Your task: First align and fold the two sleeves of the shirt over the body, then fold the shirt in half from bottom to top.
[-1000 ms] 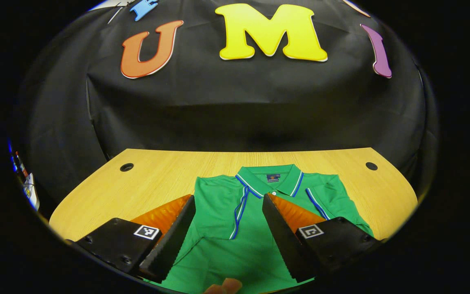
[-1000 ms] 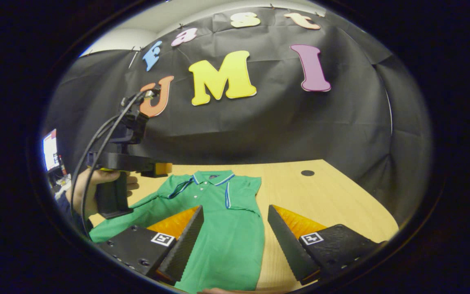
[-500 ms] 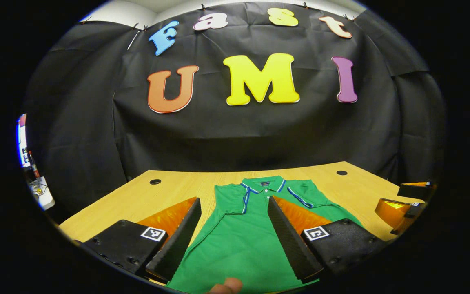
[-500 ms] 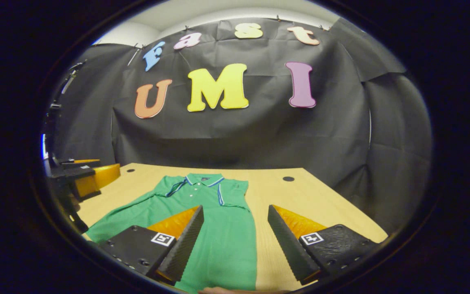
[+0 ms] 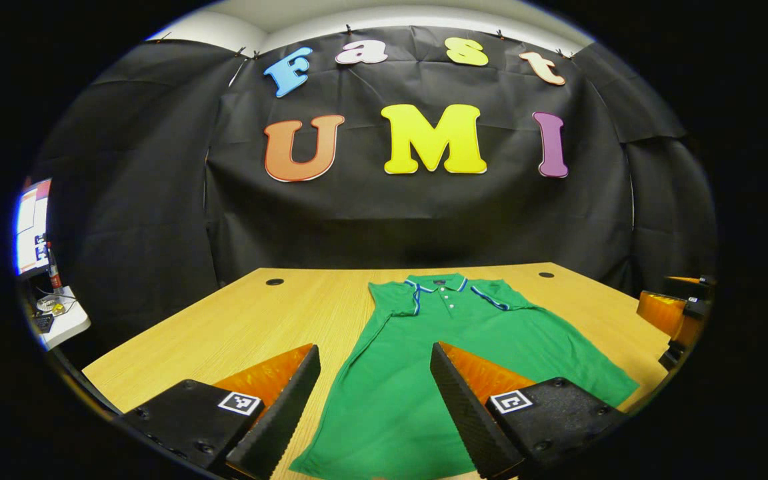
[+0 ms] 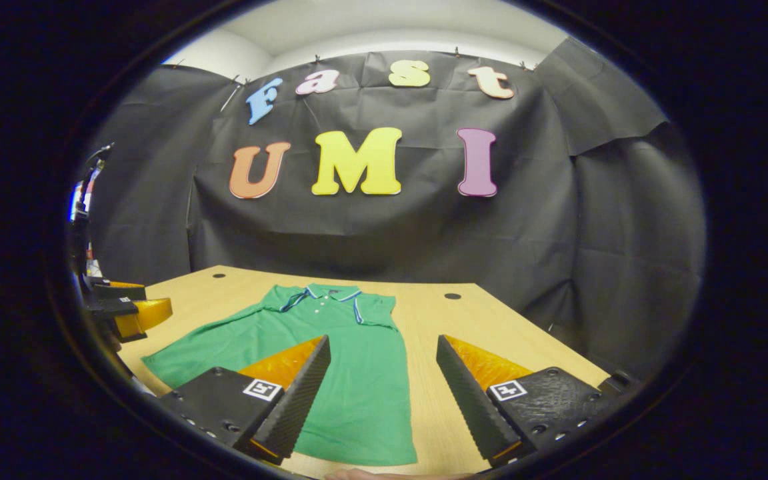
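The green shirt [image 5: 451, 360] lay flat on the wooden counter [image 5: 237, 327], collar toward the booth wall and hem toward the near edge. Both sleeves appeared already folded in over the body, leaving a long narrow shape. The step in hand was therefore judged to be the bottom-to-top fold.

Left tongs [image 5: 374, 400]: fingers spread, holding nothing, raised above the hem end. Right tongs [image 6: 384, 393]: fingers likewise spread and empty, over the shirt's right hem corner and the bare counter beside it. In the right gripper view, the left tongs appeared at the far left edge.

Recommended procedure for the fold:
- Lower each pair of tongs to one hem corner — left to left, right to right.
- Pinch the hem layers at each corner.
- Lift both corners together and level, so that the fabric does not skew.
- Carry the hem toward the collar and lay it down edge to edge.

Uneven lifting would probably disturb the folded sleeves.

Difference from the frames one second earlier: both cameras had drawn back and risen. The shirt showed smaller and farther off, its hem edge was now in sight, and the left tongs no longer stood high over the left sleeve.
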The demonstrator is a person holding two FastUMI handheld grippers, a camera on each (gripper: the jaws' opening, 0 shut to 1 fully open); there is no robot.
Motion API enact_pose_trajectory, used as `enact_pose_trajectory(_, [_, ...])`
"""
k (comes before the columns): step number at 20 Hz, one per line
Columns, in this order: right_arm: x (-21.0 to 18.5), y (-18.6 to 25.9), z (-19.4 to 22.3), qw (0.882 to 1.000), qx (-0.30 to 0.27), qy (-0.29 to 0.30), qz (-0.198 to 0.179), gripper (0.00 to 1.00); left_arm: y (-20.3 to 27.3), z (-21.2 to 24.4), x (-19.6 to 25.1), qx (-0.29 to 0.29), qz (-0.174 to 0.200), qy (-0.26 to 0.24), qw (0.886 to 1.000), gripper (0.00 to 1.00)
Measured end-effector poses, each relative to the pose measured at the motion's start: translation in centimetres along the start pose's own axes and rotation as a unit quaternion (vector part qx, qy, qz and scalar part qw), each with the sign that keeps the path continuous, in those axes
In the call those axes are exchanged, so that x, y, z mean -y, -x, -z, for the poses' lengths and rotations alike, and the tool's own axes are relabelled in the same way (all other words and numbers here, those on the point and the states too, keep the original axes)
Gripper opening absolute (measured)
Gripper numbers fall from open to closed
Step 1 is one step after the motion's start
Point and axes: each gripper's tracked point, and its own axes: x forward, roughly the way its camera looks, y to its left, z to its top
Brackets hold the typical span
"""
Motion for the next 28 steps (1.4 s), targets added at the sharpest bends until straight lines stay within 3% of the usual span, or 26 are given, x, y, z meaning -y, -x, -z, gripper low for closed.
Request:
enact_pose_trajectory(3, [1.1, 0.2, 3.4, 0.999, -0.029, 0.004, 0.023, 0.95, -0.4, 2.5, -0.1, -0.019, 0.006, -0.012, 1.0, 1.0])
enact_pose_trajectory(8, [-0.1, 0.1, 8.5, 0.996, -0.084, 0.015, 0.007, 0.95, -1.2, 4.4, 1.1, -0.028, 0.021, -0.031, 0.999, 1.0])
enact_pose_trajectory(12, [0.5, -0.4, 10.3, 0.995, -0.101, 0.001, 0.013, 0.95, -1.9, 6.2, 2.0, -0.044, 0.041, -0.02, 0.998, 1.0])
enact_pose_trajectory(16, [0.2, -0.9, 13.6, 0.987, -0.16, -0.022, 0.008, 0.95, -2.4, 8.4, 1.5, -0.084, 0.04, 0.003, 0.996, 1.0])
enact_pose_trajectory(26, [-0.3, -1.2, 13.5, 0.987, -0.155, -0.041, 0.001, 0.96, -2.3, 9.5, 2.2, -0.12, 0.049, 0.003, 0.991, 0.97])
enact_pose_trajectory(27, [-0.5, -1.4, 13.6, 0.986, -0.158, -0.043, 0.002, 0.93, -2.4, 9.6, 2.6, -0.128, 0.055, 0.002, 0.99, 0.89])
enact_pose_trajectory(28, [-0.5, -1.5, 13.6, 0.985, -0.163, -0.045, 0.004, 0.79, -2.6, 9.7, 3.1, -0.136, 0.066, -0.008, 0.989, 0.83])
